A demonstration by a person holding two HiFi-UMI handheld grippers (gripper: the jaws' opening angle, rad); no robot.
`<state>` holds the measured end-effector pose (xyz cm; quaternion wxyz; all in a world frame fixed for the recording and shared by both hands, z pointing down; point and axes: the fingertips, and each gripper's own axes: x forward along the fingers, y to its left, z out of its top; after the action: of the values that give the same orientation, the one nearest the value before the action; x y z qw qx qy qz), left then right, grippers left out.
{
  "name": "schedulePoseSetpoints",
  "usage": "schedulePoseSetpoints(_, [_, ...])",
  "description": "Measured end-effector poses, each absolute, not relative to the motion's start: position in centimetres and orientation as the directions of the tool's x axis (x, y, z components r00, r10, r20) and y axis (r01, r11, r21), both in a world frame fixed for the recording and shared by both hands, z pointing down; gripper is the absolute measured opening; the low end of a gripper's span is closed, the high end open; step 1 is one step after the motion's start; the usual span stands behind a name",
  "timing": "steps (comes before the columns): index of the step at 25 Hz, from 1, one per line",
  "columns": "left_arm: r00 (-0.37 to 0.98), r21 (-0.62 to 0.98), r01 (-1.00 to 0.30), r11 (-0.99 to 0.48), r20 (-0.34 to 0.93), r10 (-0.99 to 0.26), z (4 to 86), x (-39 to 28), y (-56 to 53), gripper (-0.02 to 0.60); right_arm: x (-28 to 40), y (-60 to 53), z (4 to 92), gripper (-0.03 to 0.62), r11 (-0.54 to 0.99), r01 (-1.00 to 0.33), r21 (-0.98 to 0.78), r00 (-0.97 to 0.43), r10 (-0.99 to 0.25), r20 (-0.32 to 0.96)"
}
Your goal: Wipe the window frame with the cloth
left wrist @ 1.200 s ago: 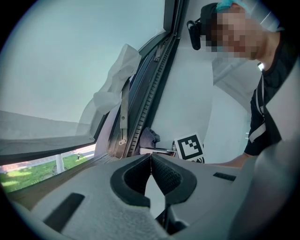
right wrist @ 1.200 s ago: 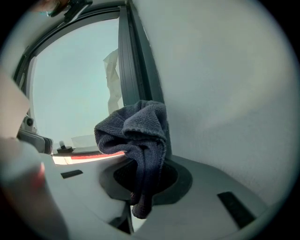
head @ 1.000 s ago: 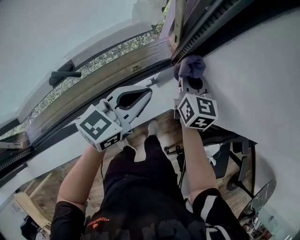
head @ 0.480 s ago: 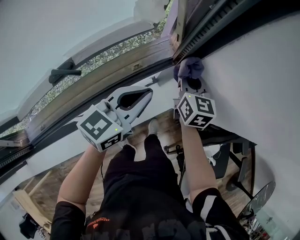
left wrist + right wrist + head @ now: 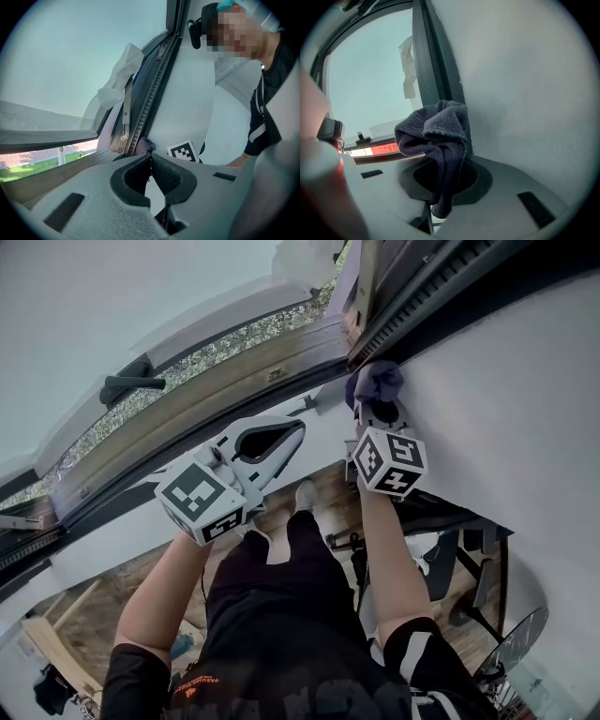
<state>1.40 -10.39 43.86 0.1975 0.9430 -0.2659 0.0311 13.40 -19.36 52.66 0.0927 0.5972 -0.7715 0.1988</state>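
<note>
At the upper left of the head view a dark window handle [image 5: 129,386] is lying against the pale pane. Below it the window frame [image 5: 216,381] is running as a brown band from the left edge up toward the top centre.

Left of centre, the left gripper [image 5: 298,427] is pointing up and to the right, toward the frame, and its marker cube [image 5: 202,499] is sitting low on the left. In the left gripper view its jaws are meeting at the tips, with only the hollow of their padding showing behind them, and they are gripping nothing. They are hanging apart from the frame.

In the lower middle, the person's dark-clothed legs [image 5: 281,606] are standing over a wooden floor.

Right of centre, the right gripper [image 5: 379,407] is reaching upward, with its marker cube [image 5: 389,461] just under it. Its jaws are closing on a dark purple-blue cloth [image 5: 377,381]. In the right gripper view a strip of the fabric is hanging down between the pads while the bunched bulk is bulging above the tips. The cloth is sitting at the upper centre-right of the head view, right at the dark upright strip of the frame where it is meeting the white wall [image 5: 506,399]. Whether the cloth is pressing on that strip or only lying just beside it cannot be told. The wall is filling the right side.
</note>
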Motion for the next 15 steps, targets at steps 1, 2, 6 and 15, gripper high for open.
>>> schedulePoseSetpoints(1, [0.856,0.355,-0.514,-0.781,0.164,-0.490,43.8,1.4,-10.3,0.021,13.4,-19.3,52.8,0.046,0.208,-0.958,-0.198,-0.271,-0.883,0.384])
schedulePoseSetpoints(2, [0.856,0.355,-0.514,-0.781,0.164,-0.490,43.8,1.4,-10.3,0.021,13.4,-19.2,53.0,0.046,0.207,-0.958,-0.200,-0.271,-0.881,0.388])
schedulePoseSetpoints(6, [0.856,0.352,-0.514,-0.782,0.165,-0.489,43.7,1.2,-10.0,0.021,13.4,-18.6,53.4,0.046,0.203,-0.958,-0.202,-0.271,-0.876,0.400])
schedulePoseSetpoints(15, [0.853,0.338,-0.520,-0.784,0.160,-0.497,42.9,0.4,-9.2,0.021,13.6,-17.3,52.3,0.046,0.204,-0.960,-0.192,-0.266,-0.880,0.394])
